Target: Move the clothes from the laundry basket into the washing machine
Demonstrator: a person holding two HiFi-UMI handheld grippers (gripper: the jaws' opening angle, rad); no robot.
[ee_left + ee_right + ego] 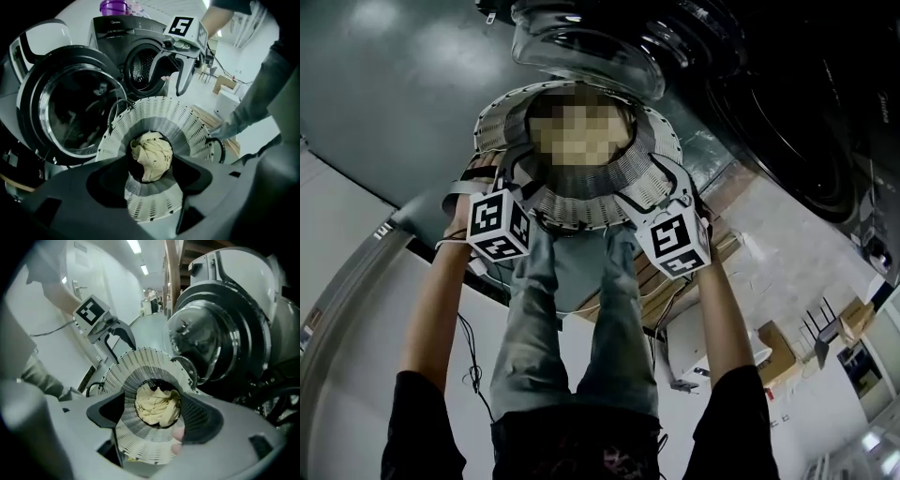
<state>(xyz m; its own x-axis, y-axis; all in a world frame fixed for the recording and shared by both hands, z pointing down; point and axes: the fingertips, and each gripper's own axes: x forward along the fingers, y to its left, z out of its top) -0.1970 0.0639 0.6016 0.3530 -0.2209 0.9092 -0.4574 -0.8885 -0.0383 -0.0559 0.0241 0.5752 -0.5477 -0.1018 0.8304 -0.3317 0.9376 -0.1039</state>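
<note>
A round white slotted laundry basket (pixel 581 204) stands on the floor by my feet. Its inside is hidden by a mosaic patch in the head view. Both gripper views show a crumpled pale yellow cloth (pixel 152 153) (pixel 157 406) at its bottom. My left gripper (pixel 525 192) (pixel 121 344) hangs open just above the basket's left rim, and my right gripper (pixel 661 192) (pixel 172 89) hangs open above the right rim. Neither holds anything. The dark washing machine (pixel 143 70) stands behind the basket, with its round glass door (pixel 75 108) (pixel 211 348) swung open.
My jeans-clad legs (pixel 572 328) stand right behind the basket. A purple container (pixel 115 6) sits on top of the machine. Cardboard boxes (pixel 783 352) and cables lie on the pale floor to the right. A wooden board (pixel 208 119) lies next to the basket.
</note>
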